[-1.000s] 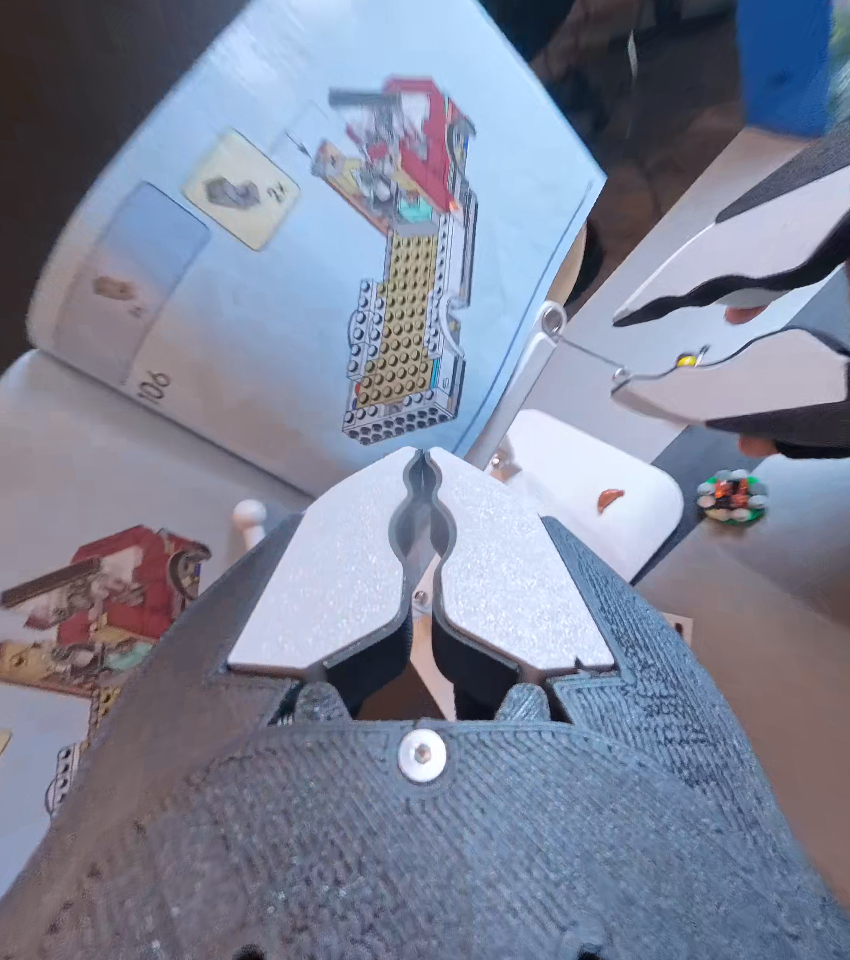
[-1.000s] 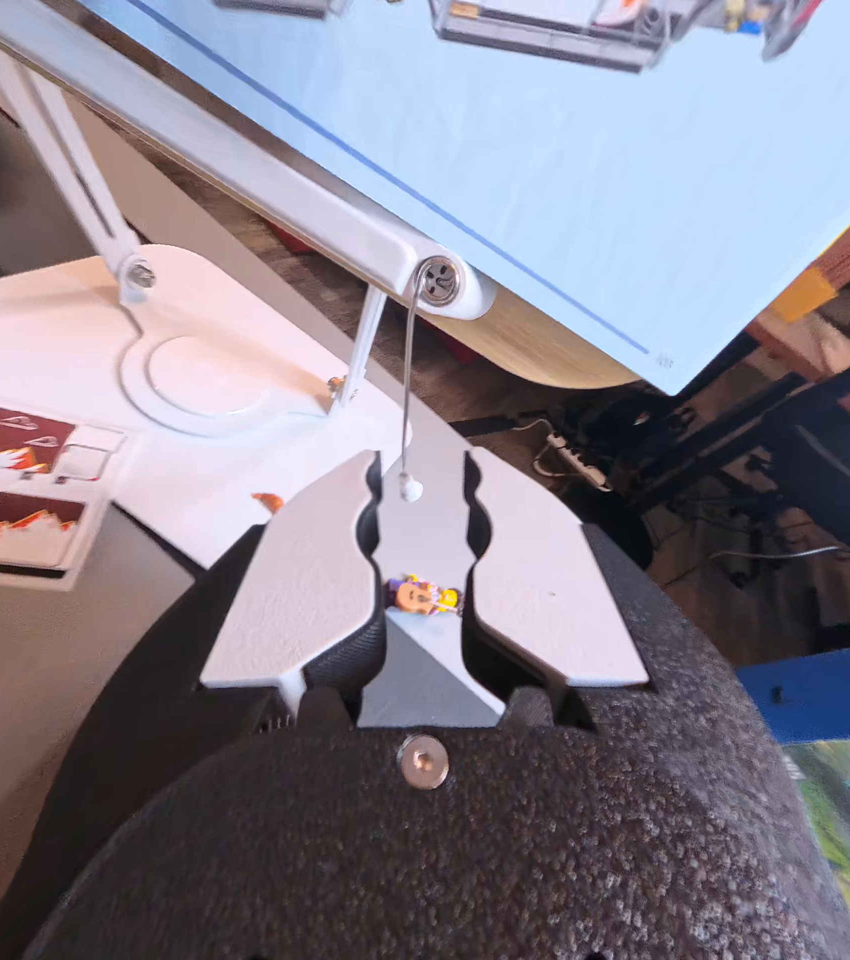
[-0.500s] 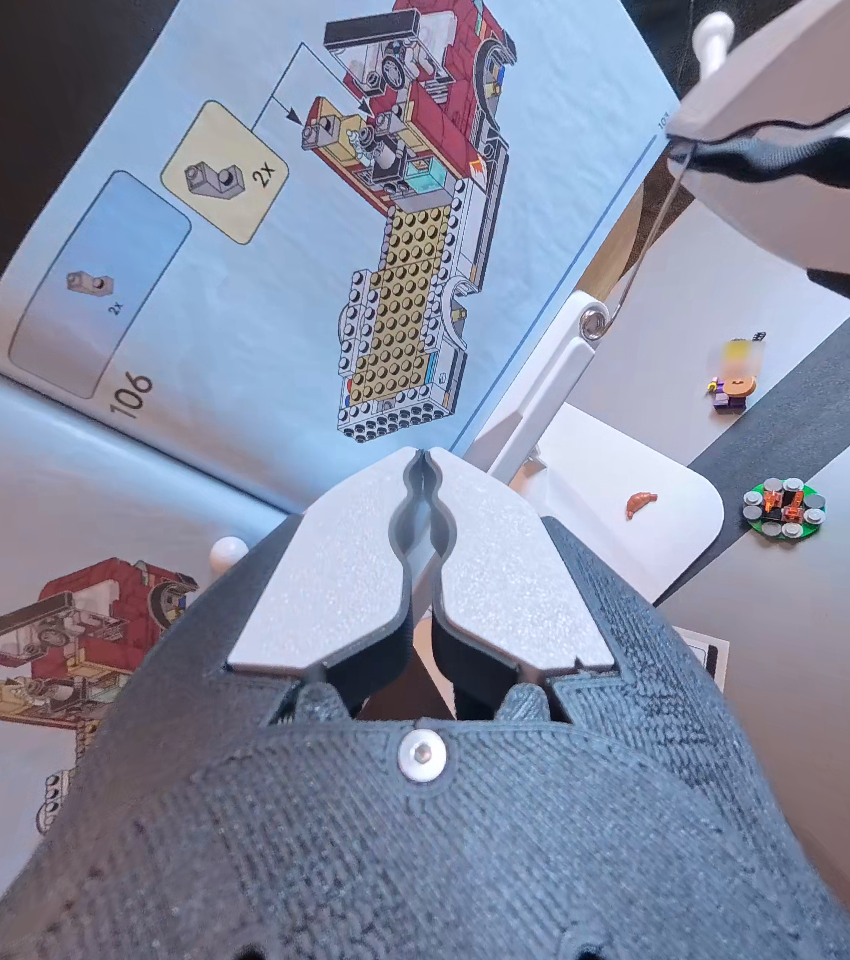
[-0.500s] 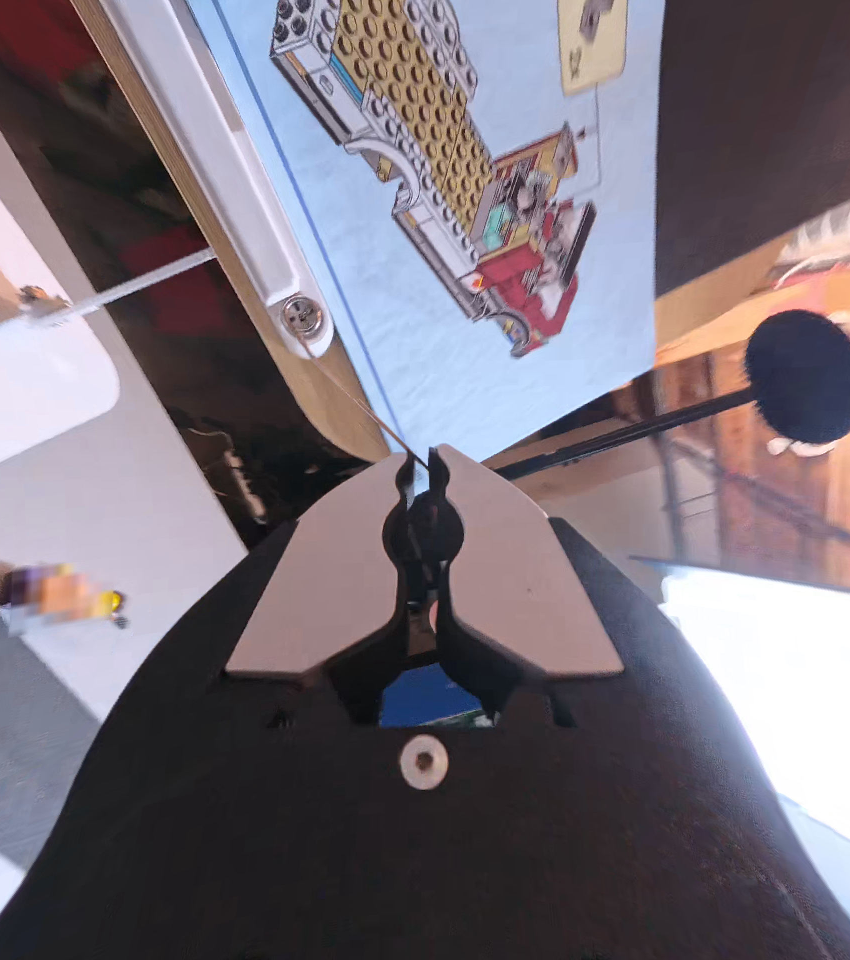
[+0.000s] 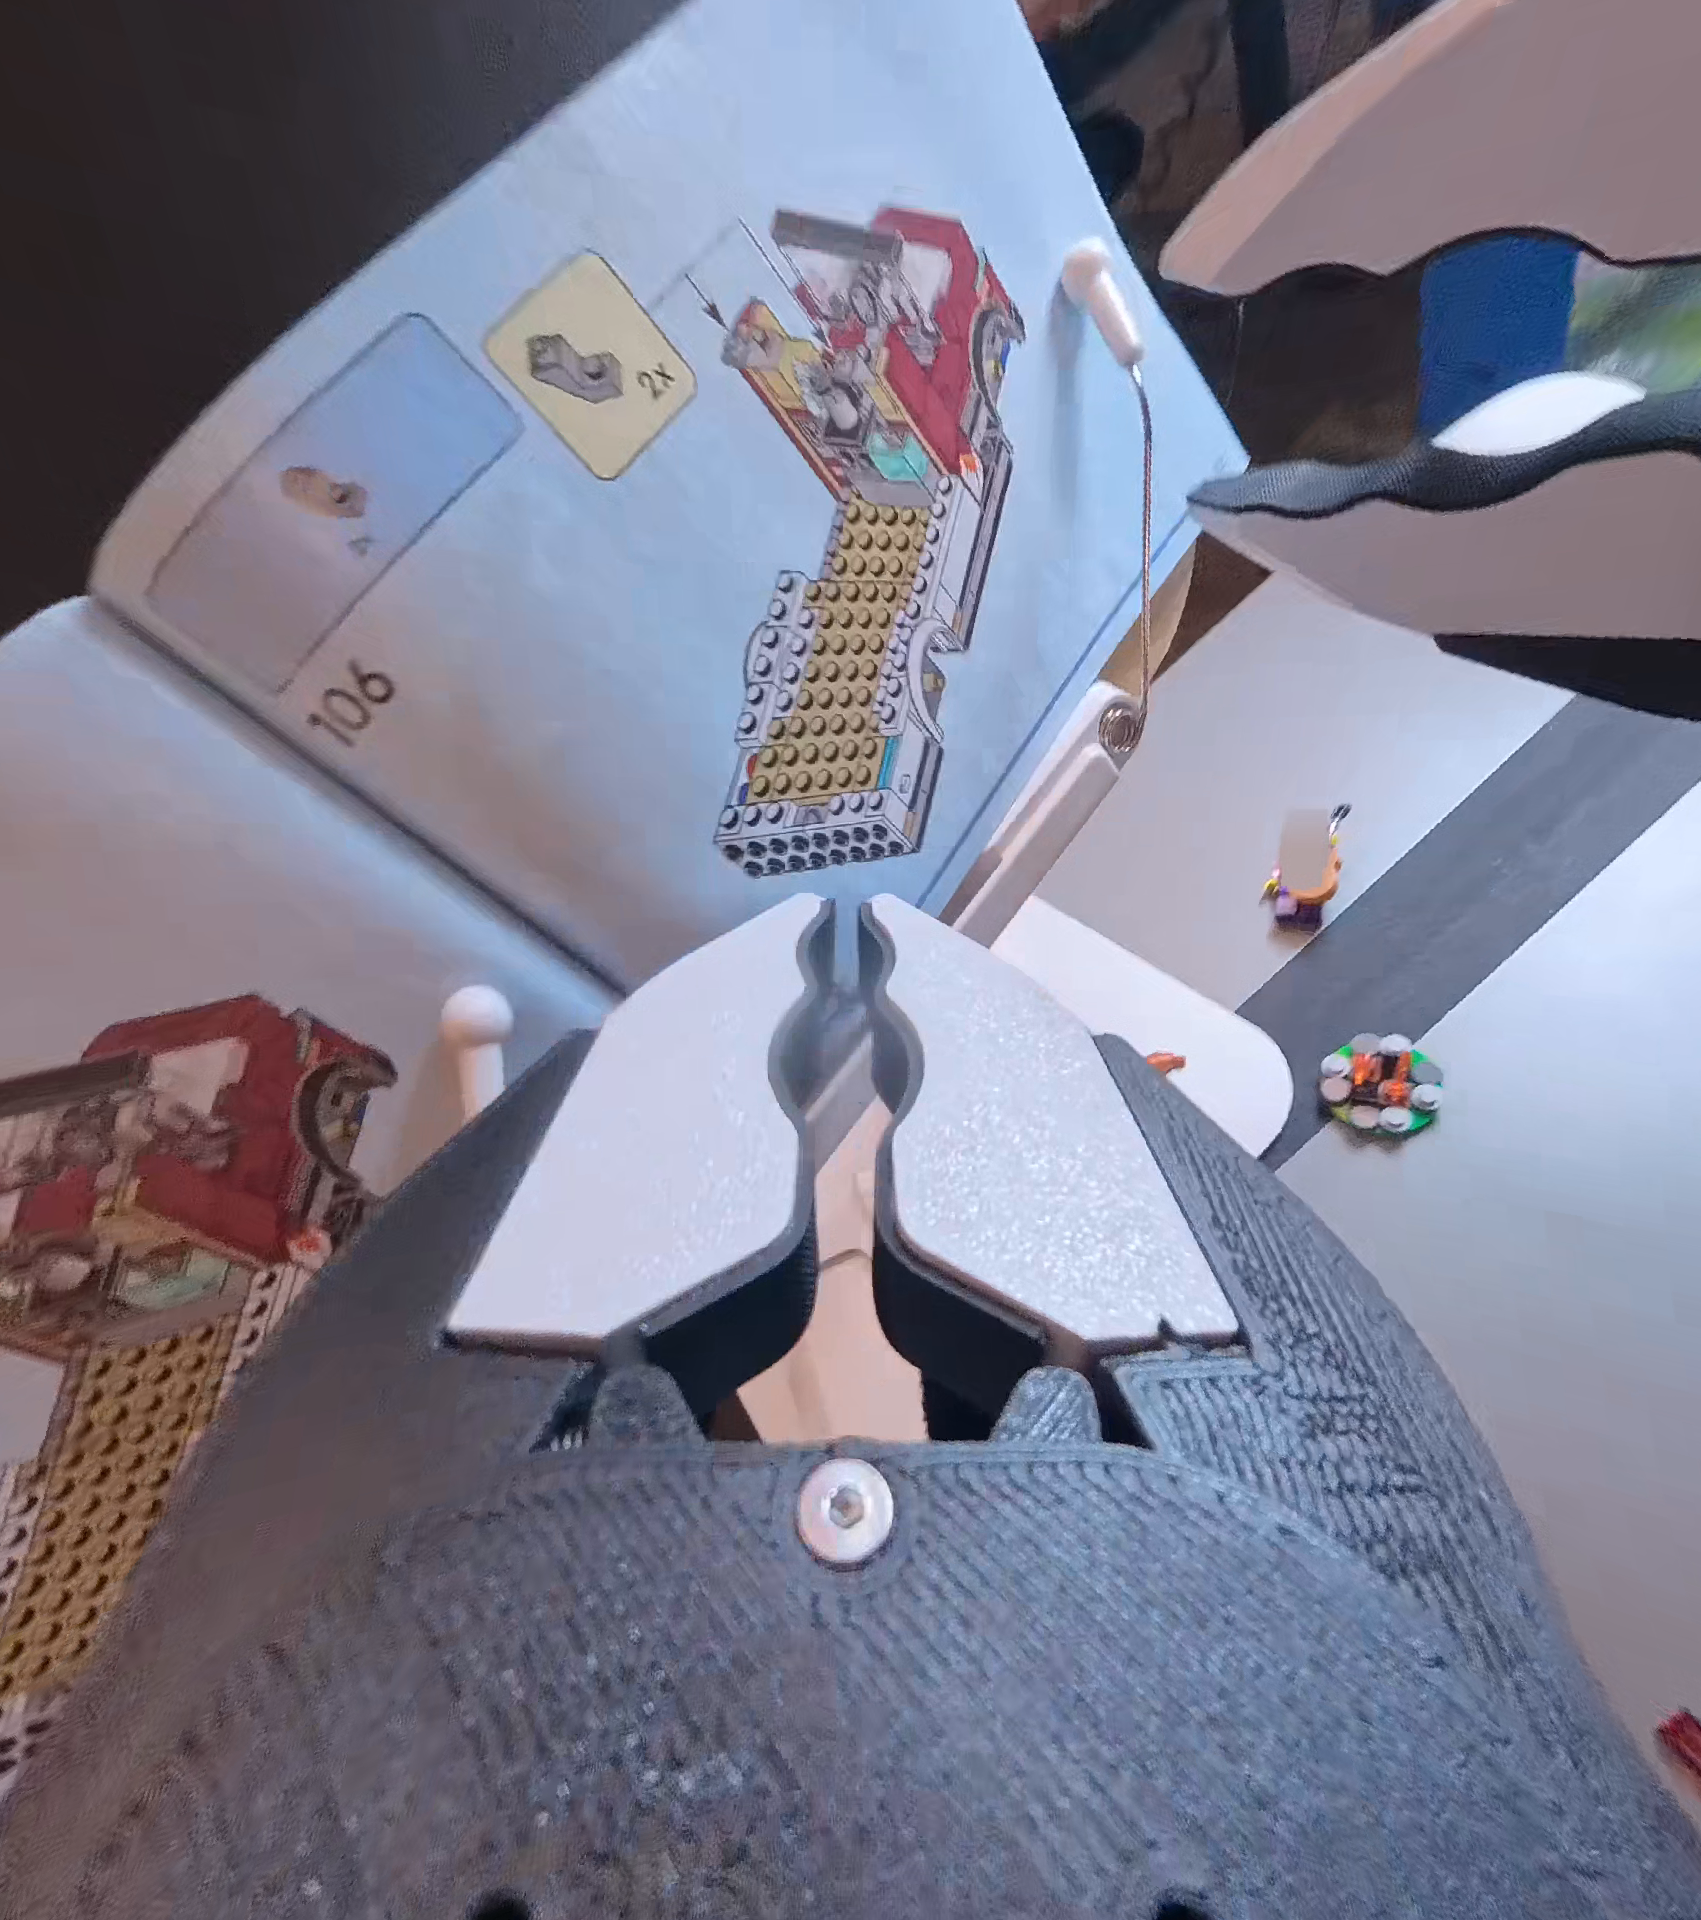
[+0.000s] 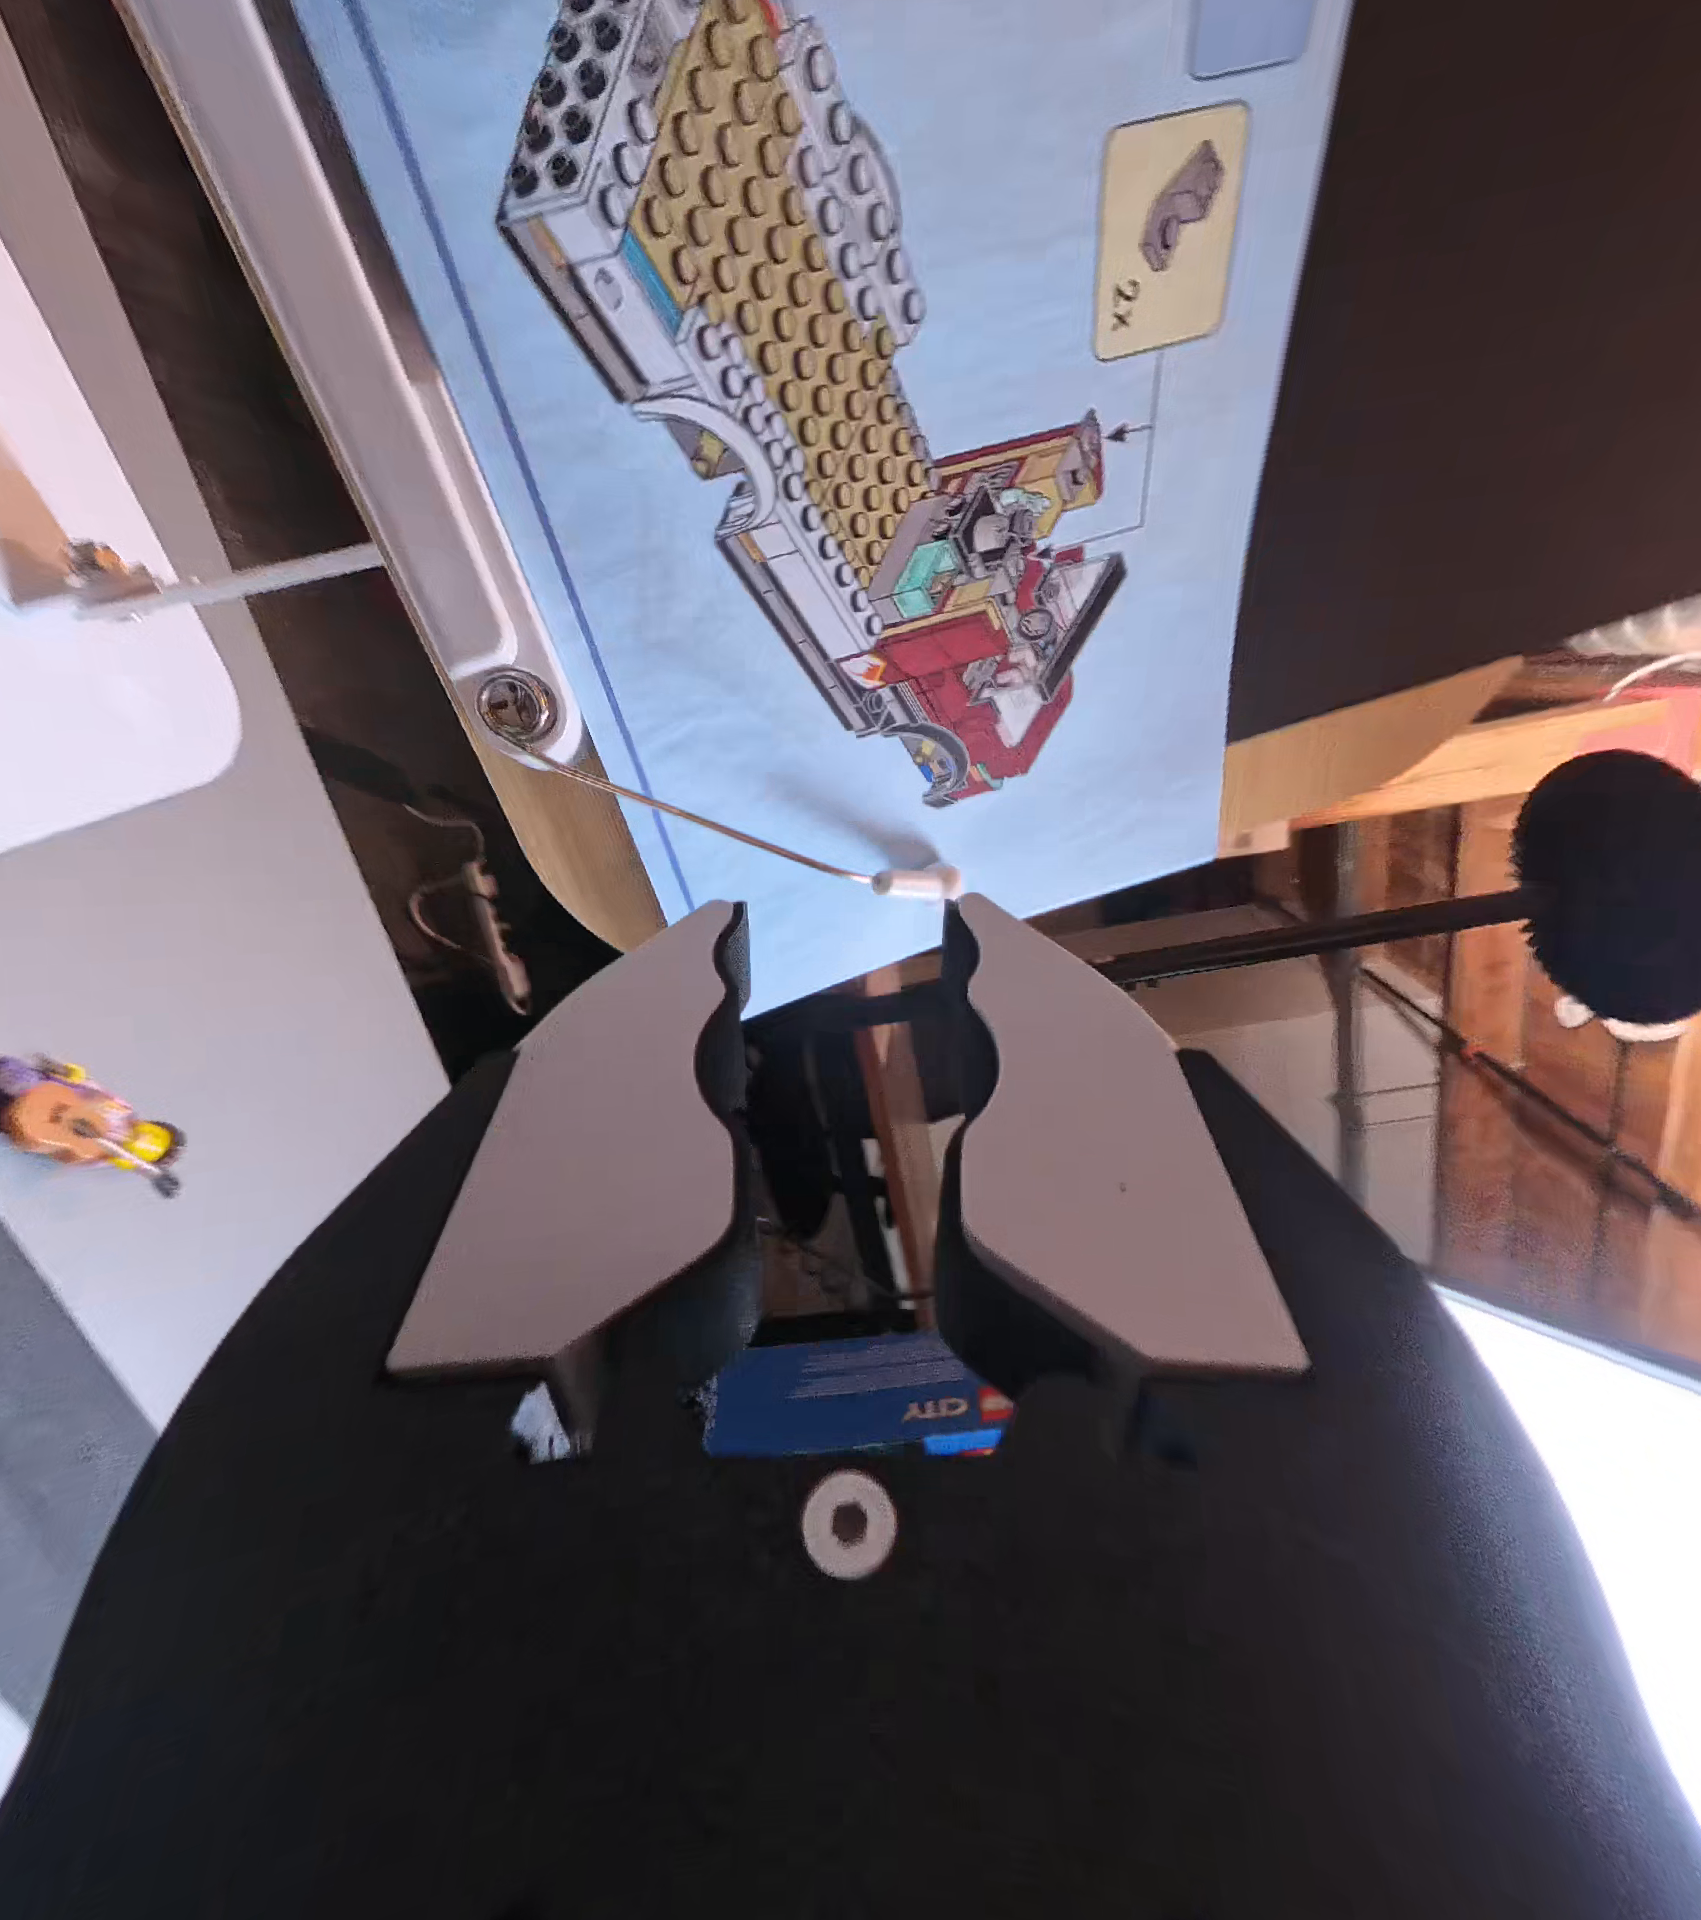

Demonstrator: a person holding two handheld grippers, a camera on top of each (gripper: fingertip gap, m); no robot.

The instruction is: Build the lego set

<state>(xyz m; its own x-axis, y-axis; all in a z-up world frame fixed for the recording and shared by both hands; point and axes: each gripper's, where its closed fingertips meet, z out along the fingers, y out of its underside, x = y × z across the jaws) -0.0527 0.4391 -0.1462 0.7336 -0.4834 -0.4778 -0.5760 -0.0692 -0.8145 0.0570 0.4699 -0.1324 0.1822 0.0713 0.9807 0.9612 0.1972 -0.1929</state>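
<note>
Two views are being given: in the left wrist view the left gripper (image 5: 846, 914) is being held nearly pressed together, pinching nothing, before the booklet (image 5: 617, 582) propped on a stand (image 5: 1043, 821), with a minifigure (image 5: 1305, 881) and a round green piece (image 5: 1380, 1087) lying on the table (image 5: 1552, 1247). In the right wrist view the right gripper (image 6: 846, 914) is being held spread, its tips just beside the stand's page clip (image 6: 913, 883) resting on the booklet (image 6: 825, 644), the minifigure (image 6: 61, 1117) lying at left.

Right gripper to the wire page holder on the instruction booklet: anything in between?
Nothing visible. The right gripper is open, and the wire page holder has its white tip just beyond the gripper's fingertips, against the instruction booklet page.
</note>
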